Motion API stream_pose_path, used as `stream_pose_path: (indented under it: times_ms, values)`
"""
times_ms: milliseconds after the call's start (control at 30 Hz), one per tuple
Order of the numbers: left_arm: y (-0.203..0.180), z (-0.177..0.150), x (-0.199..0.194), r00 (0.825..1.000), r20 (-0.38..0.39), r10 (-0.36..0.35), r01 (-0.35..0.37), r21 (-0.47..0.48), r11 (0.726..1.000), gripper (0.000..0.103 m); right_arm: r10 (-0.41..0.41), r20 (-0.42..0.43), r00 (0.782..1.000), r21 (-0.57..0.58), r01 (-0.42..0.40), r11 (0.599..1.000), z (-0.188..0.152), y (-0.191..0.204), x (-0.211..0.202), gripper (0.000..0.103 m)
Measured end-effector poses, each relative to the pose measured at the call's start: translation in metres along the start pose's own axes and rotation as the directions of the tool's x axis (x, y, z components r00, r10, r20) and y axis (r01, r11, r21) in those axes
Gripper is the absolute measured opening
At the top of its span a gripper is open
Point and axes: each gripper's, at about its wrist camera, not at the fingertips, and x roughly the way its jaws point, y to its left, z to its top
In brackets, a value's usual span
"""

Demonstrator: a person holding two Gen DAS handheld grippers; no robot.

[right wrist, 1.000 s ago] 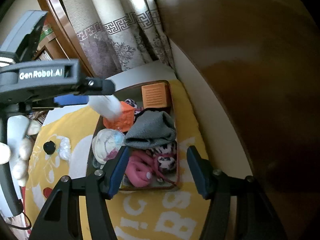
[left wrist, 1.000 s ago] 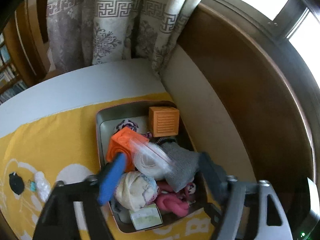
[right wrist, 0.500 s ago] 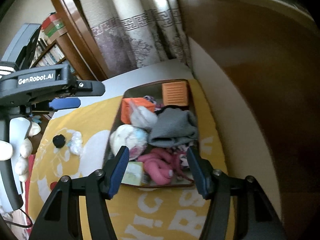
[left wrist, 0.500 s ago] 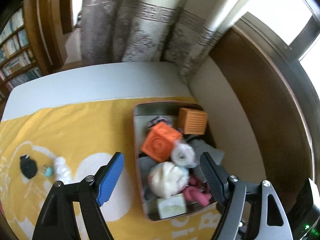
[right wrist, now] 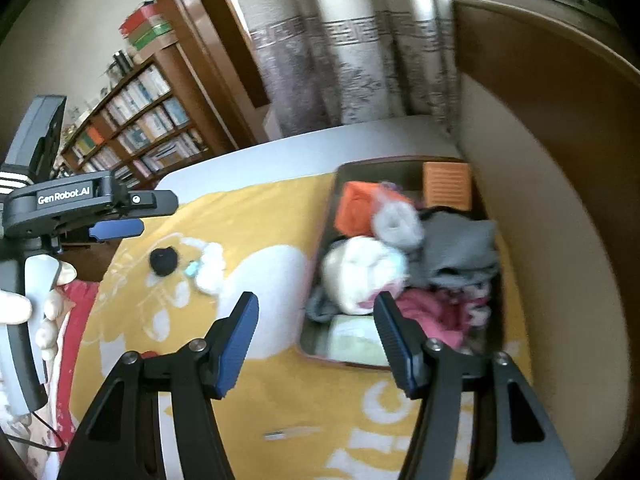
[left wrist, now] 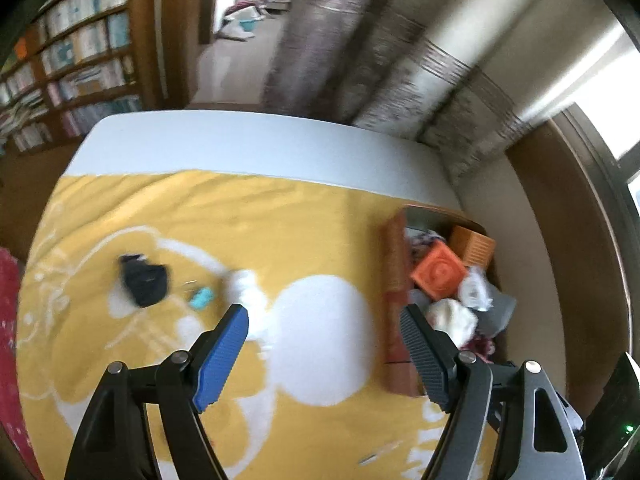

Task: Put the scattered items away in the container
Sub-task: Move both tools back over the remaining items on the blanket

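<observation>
A brown container point(right wrist: 400, 159) sits on the yellow blanket against the wall. It is packed with an orange cube point(right wrist: 354, 208), a ribbed orange block point(right wrist: 447, 184), a clear bag point(right wrist: 396, 222), a white bundle point(right wrist: 360, 272) and grey cloth point(right wrist: 460, 248). Left of it a black item point(left wrist: 144, 284), a small teal item point(left wrist: 201, 298) and a white crumpled item point(left wrist: 248, 284) lie loose on the blanket. My left gripper point(left wrist: 324, 316) hangs open and empty over the blanket between the container point(left wrist: 394, 264) and these items. My right gripper point(right wrist: 317, 300) is open and empty at the container's near left corner.
A gloved hand point(right wrist: 16, 308) holds the left gripper at the left of the right wrist view. A bookshelf point(right wrist: 136, 132) and curtains point(right wrist: 340, 68) stand behind the bed. A wooden panel point(right wrist: 560, 140) borders the right. A thin stick point(right wrist: 288, 433) lies on the blanket near me. Red cloth point(left wrist: 8, 320) at the left edge.
My left gripper has swung left, from over the container to above the blanket. The clear bag that hung at it now lies in the container. The right gripper shifted left a little.
</observation>
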Motion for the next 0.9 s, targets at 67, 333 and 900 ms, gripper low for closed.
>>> stream_pose_path:
  times_ms: [67,333,900]
  values:
    - [0.018,-0.001,-0.006,1.0,0.005,0.012,-0.012,-0.024,1.0,0.08,0.019,-0.015,1.0,0.0,-0.019,1.0,-0.002,0.012,0.005,0.064]
    - [0.096,-0.011,-0.02,0.999,-0.003,0.047,-0.047,-0.111,0.993,0.08,0.061,-0.087,0.994,-0.022,-0.063,0.998,-0.009,0.062,0.034,0.064]
    - [0.183,-0.006,0.02,0.993,-0.083,0.082,-0.09,-0.098,0.991,0.08,0.031,-0.17,0.985,-0.022,-0.036,0.999,-0.02,0.126,0.081,0.064]
